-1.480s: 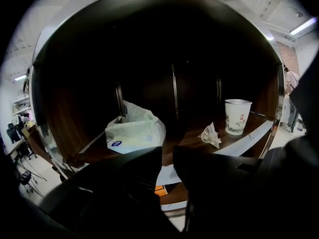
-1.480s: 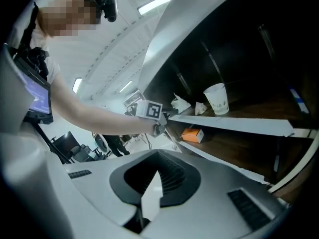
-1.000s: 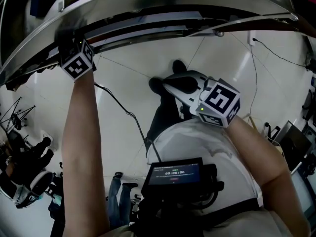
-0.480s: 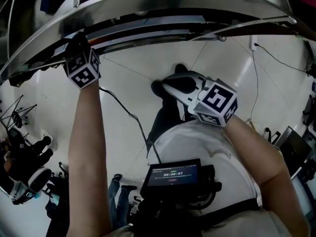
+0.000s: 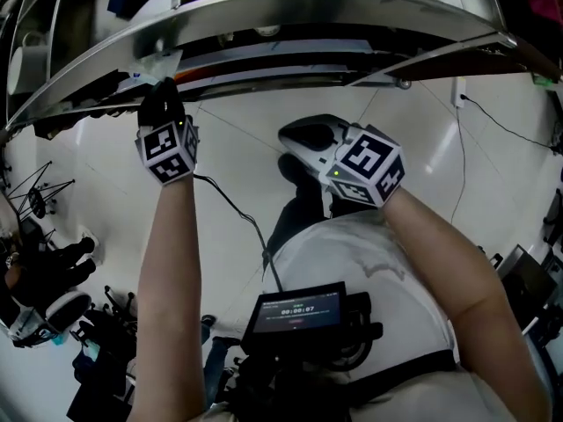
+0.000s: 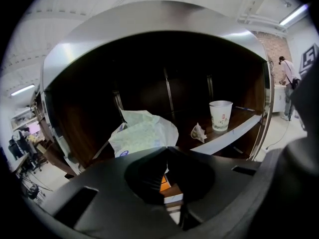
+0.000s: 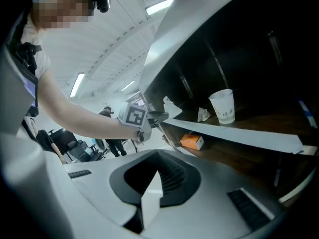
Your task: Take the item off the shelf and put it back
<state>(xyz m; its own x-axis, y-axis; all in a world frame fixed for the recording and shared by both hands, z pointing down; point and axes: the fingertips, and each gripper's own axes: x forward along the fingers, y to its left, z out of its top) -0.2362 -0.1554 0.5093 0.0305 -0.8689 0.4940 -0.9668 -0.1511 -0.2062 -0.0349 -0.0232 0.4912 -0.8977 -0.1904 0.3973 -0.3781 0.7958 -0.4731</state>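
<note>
White glossy flooring [image 5: 237, 130] lies beneath the person. Nearest, the right tool [image 7: 158, 156], smooth white plastic, is clenched on nothing. Beyond it, the left tool [image 6: 167, 148], matte black, has just been closing and pinches the lower edge of the crinkled pale bag [image 6: 144, 133] at the front lip of the shelf [image 6: 234, 133]. The bag's print is unreadable. Farther back stands a paper cup [image 6: 221, 115].

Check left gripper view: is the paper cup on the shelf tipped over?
No, the paper cup stands upright on the shelf, with its open mouth facing up.
</note>
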